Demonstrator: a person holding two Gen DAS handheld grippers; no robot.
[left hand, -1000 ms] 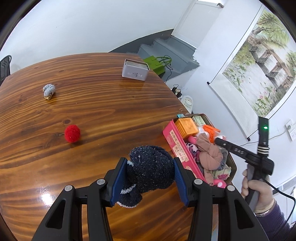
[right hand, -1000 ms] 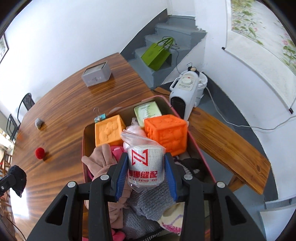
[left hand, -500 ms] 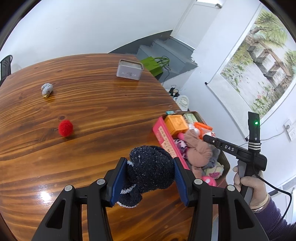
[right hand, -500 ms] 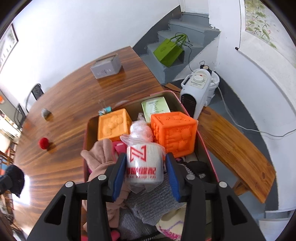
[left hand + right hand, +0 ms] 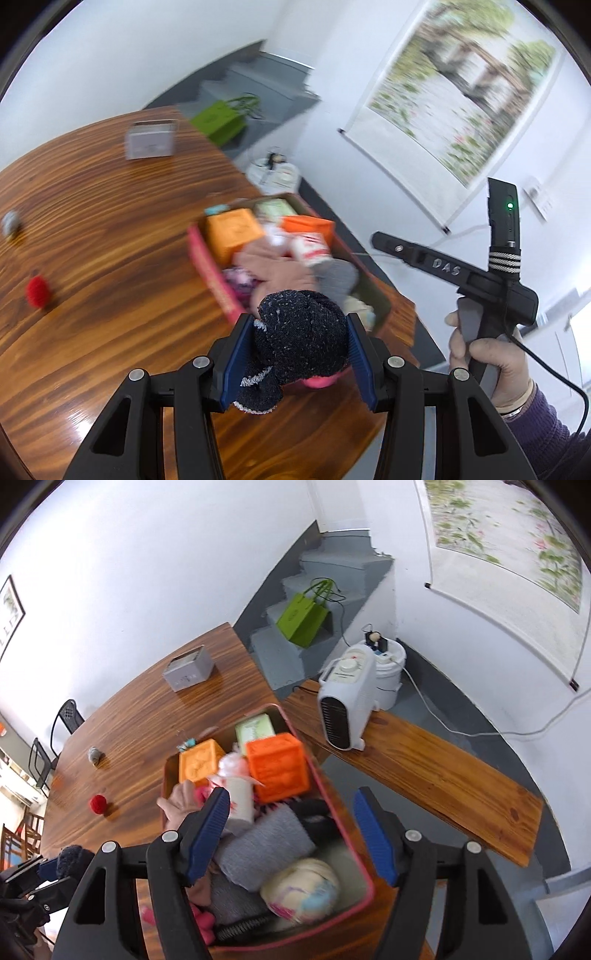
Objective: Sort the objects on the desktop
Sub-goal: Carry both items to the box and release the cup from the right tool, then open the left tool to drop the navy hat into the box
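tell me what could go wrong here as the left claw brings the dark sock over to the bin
1. The pink bin is already heaped, so the dark sock may roll off the pile onto the table.
2. The open right claw hangs over the bin, so the left claw could bump it.
3. The white roll looks loosely perched.

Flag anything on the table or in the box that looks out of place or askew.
The white roll lies tilted atop the clothes in the crowded pink box, not settled. Two small items, a red pompom and a grey bundle, sit loose on the table, outside the box. Nothing looks spilled or damaged.
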